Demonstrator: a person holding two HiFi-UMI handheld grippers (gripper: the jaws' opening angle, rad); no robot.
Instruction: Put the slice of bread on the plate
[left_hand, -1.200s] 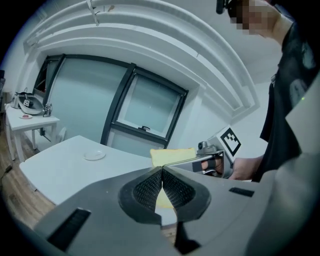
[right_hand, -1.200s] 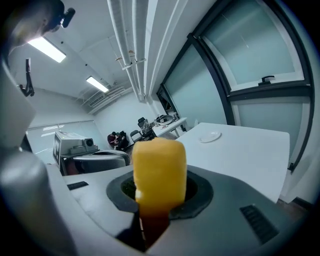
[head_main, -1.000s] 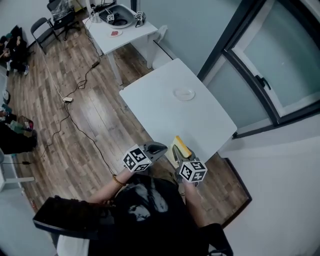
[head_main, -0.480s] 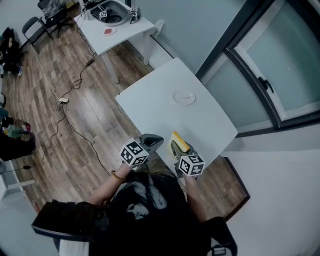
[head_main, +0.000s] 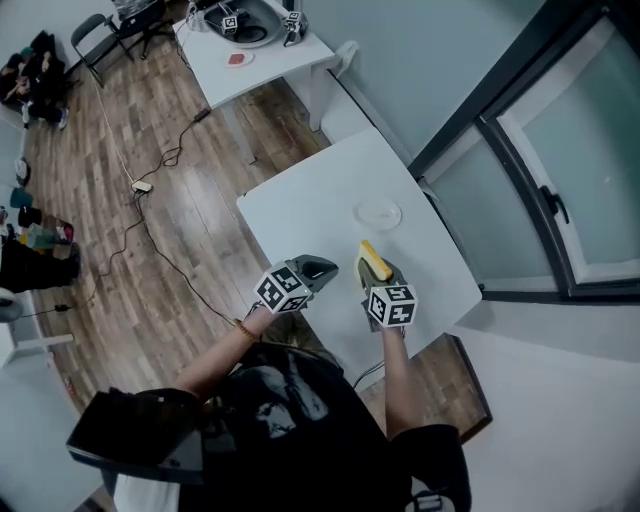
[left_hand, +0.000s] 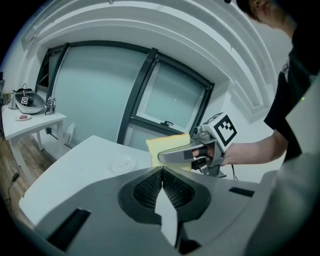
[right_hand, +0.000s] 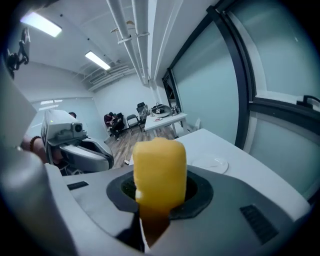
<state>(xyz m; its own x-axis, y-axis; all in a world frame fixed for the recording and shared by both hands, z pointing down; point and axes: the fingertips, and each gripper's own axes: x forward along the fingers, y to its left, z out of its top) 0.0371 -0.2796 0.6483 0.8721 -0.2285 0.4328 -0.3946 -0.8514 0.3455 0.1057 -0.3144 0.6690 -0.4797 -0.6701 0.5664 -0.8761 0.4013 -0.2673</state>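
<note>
I see both grippers advanced from near edge, now over table (head_main: 300, 205); gap to plate (head_main: 378, 213) shrunk. Carry mostly done, placing not yet. Right gripper (head_main: 372, 272) clamped on bread slice (head_main: 374, 258), airborne, near side of plate. Left gripper (head_main: 322, 268) jaws together, empty. Slice on edge, faces left-right, long axis along jaws toward plate.

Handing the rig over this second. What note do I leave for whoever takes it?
Right gripper: jaws shut on the slice of bread, held upright over the near part of the white table.
Left gripper: jaws shut, empty, beside the right one.
Plate: empty, farther along the table, toward the window.
Done: bread is in the grip.
Left: carry it to the plate, lay it down, release.
</note>
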